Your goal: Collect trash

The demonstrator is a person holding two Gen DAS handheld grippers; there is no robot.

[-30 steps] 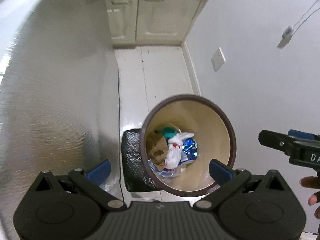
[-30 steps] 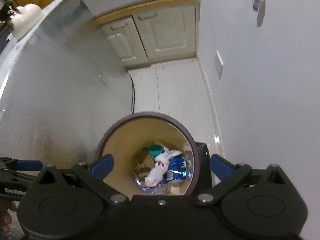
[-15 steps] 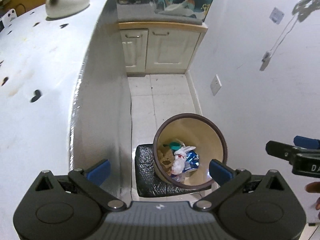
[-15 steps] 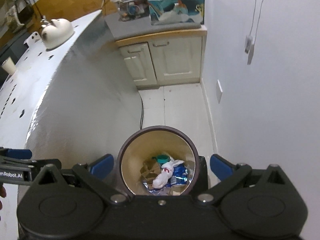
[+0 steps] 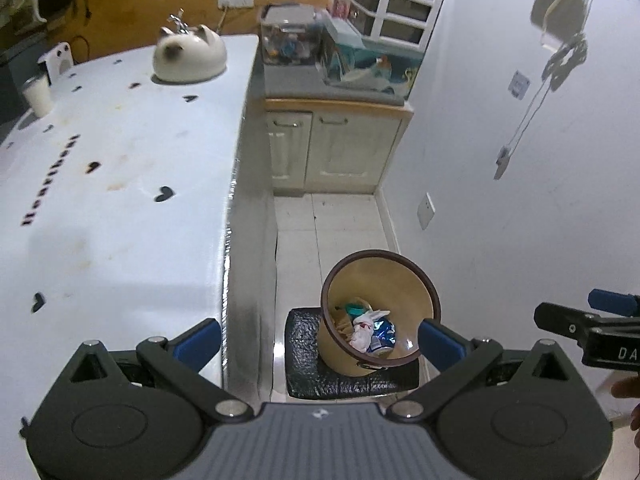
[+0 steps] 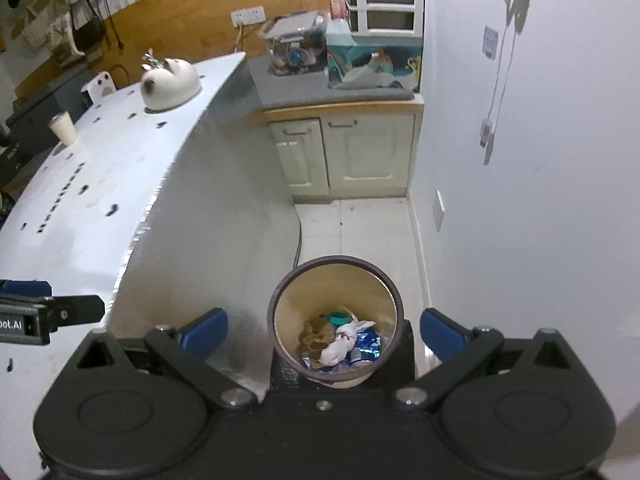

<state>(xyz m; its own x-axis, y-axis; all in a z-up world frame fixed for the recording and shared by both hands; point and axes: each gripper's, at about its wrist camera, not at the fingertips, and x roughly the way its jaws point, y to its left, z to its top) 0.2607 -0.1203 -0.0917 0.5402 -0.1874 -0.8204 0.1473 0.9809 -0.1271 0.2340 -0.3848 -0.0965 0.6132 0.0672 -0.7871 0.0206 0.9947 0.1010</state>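
We hold both grippers high above the floor, looking down. Our left gripper point(image 5: 318, 340) has its blue fingers point(image 5: 198, 338) spread wide with nothing between them, and our right gripper point(image 6: 323, 330) is spread just as wide and empty too.

The trash bin point(image 6: 294, 292), a round tan bucket with a dark rim, sits at about 6 o'clock in the right wrist view, framed between the two blue pads. In the left wrist view the trash bin point(image 5: 428, 280) lies nearer 5 o'clock, leaning toward the right pad. It stands on a black textured mat point(image 5: 304, 364) on the pale tiled floor point(image 5: 340, 224), close to a white wall point(image 6: 540, 200).

Inside the bin we see the trash point(image 6: 340, 344): a crumpled white tissue, blue foil wrapper, brown paper and something teal.

At 9 to 10 o'clock spreads a white counter point(image 6: 92, 200) dotted with dark marks, carrying a white cat-shaped pot point(image 6: 170, 84) and a pale cup point(image 6: 63, 128). At 12 o'clock stand cream cabinets point(image 6: 348, 156) under a cluttered grey top.
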